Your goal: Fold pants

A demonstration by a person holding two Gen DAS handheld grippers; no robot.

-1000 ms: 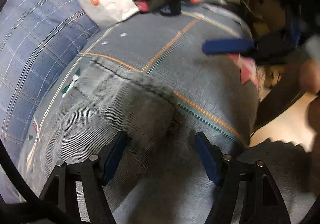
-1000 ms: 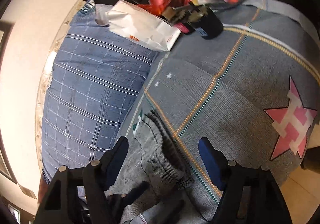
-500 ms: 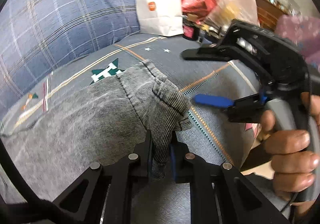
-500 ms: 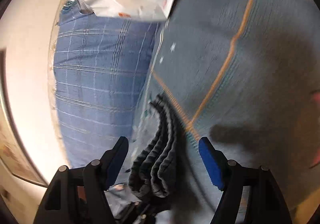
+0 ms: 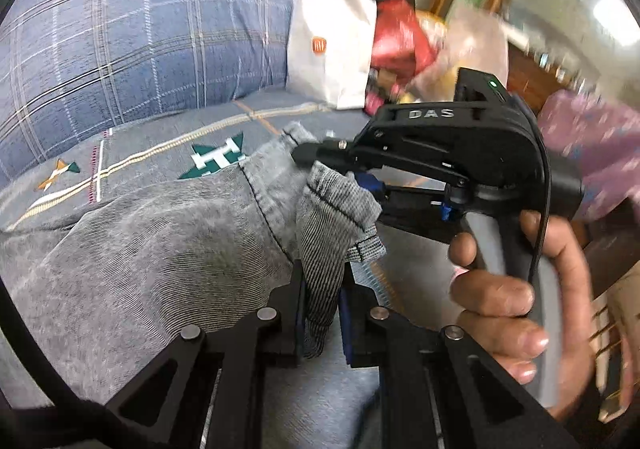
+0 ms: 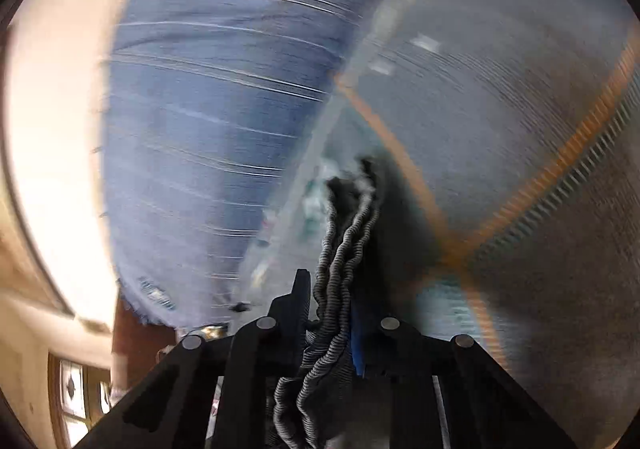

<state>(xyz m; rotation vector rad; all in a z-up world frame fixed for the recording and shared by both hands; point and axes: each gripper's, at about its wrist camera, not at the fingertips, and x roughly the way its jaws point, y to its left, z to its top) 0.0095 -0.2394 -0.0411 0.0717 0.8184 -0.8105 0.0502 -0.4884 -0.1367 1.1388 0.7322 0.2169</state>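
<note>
Pants [image 5: 160,249]: grey denim is spread across the lower left and centre of the left wrist view, lying on the bedspread; one bunched edge is raised at the centre. In the right wrist view [image 6: 344,249] a rippled grey edge is seen running up from the bottom centre.
Left gripper [image 5: 322,313]: seen at the bottom centre of its own view, nearly closed, with a fold of the pants pinched between the blue pads.
Right gripper [image 5: 308,157]: seen at centre right of the left wrist view, held by a hand [image 5: 516,289] at the right edge. Its jaws have just been closing; in its own view [image 6: 330,313] the rippled edge of the pants is clamped between the fingers.
Bedspread [image 5: 140,153]: grey, with orange lines and a green star, under the pants.
Pillow [image 5: 132,29]: blue plaid, filling the upper left of the left wrist view.
Paper bag [image 5: 332,45]: white, with an orange mark, at upper centre beside the pillow.
Sharpness: the right wrist view is badly blurred.
</note>
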